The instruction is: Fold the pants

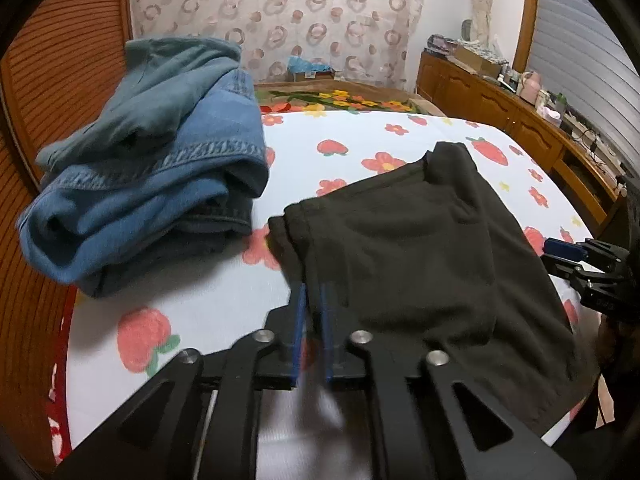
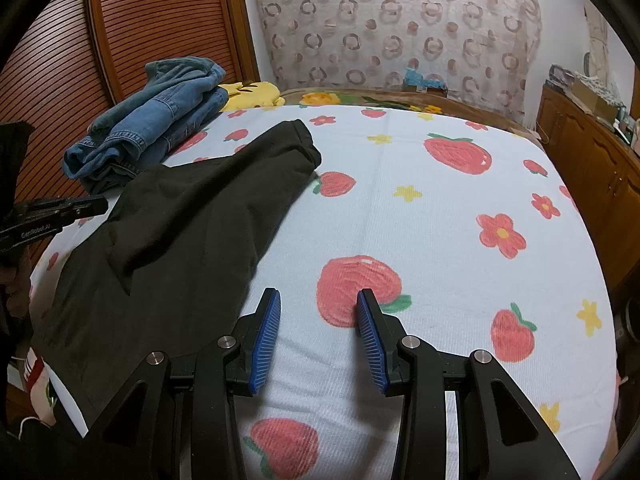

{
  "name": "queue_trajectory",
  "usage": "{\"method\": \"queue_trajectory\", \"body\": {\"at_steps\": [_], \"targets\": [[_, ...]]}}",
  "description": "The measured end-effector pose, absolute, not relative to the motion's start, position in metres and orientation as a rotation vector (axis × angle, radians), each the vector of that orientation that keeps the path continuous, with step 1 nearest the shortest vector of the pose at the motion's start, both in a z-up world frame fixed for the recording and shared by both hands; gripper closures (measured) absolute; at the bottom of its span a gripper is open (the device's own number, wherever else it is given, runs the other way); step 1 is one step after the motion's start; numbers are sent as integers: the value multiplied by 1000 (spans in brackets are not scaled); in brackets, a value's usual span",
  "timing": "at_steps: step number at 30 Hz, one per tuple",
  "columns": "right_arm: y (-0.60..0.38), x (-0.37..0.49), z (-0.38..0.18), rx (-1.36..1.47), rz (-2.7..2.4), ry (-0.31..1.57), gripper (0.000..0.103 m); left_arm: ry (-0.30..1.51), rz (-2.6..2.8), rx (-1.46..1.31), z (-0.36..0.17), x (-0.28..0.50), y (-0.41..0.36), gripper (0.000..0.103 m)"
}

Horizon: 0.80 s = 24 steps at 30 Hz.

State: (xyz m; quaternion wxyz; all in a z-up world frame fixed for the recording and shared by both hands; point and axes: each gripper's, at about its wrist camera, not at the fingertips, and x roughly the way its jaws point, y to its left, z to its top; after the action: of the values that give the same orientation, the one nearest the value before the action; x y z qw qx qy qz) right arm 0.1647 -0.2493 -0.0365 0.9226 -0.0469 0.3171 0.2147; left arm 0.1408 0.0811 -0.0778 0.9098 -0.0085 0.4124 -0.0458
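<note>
Dark pants (image 1: 420, 248) lie folded on the strawberry-print sheet (image 1: 200, 312), running from the near edge up toward the middle of the bed. My left gripper (image 1: 313, 292) is at the pants' left edge, its blue fingers only a narrow gap apart and blurred; sheet shows between them lower down. In the right wrist view the same pants (image 2: 180, 232) lie to the left, and the left gripper (image 2: 92, 204) reaches in beside them. My right gripper (image 2: 318, 300) hovers open over bare sheet (image 2: 440, 200) just right of the pants, holding nothing. It also shows at the right edge as the right gripper (image 1: 560, 252).
A pile of blue jeans (image 1: 152, 184) sits at the bed's far left, seen again as the jeans pile (image 2: 148, 140). Behind it lies a yellow plush (image 2: 256, 94). A slatted wooden door (image 2: 160, 20) stands left, a cluttered wooden sideboard (image 1: 500, 100) runs along the right.
</note>
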Motion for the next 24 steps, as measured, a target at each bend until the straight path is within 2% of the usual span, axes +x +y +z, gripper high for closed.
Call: {"method": "queue_trajectory", "body": {"at_steps": [3,5,14,16,18,20,24], "targets": [[-249,165,-36,-96,441,651,62,849,-111,-14,-77,151,77,72],[-249,165,-36,-96,441,651,61,843,-102,1,-77,159,74,67],[-249,165,-36,-97,441,651,61,854,-71,33,-86,193,68,66],[-249,165,-36,-96,442,651,61,863,-60,32,-89,198,70,68],[-249,165,-36,-96,442,651,61,871,-59,27,-92,200,73,83],[-249,165,-36,-96,442,651,61,868,-89,16,-92,198,75,93],[-249,165,-36,-98,442,652,61,841,-111,27,-83,190,74,97]]}}
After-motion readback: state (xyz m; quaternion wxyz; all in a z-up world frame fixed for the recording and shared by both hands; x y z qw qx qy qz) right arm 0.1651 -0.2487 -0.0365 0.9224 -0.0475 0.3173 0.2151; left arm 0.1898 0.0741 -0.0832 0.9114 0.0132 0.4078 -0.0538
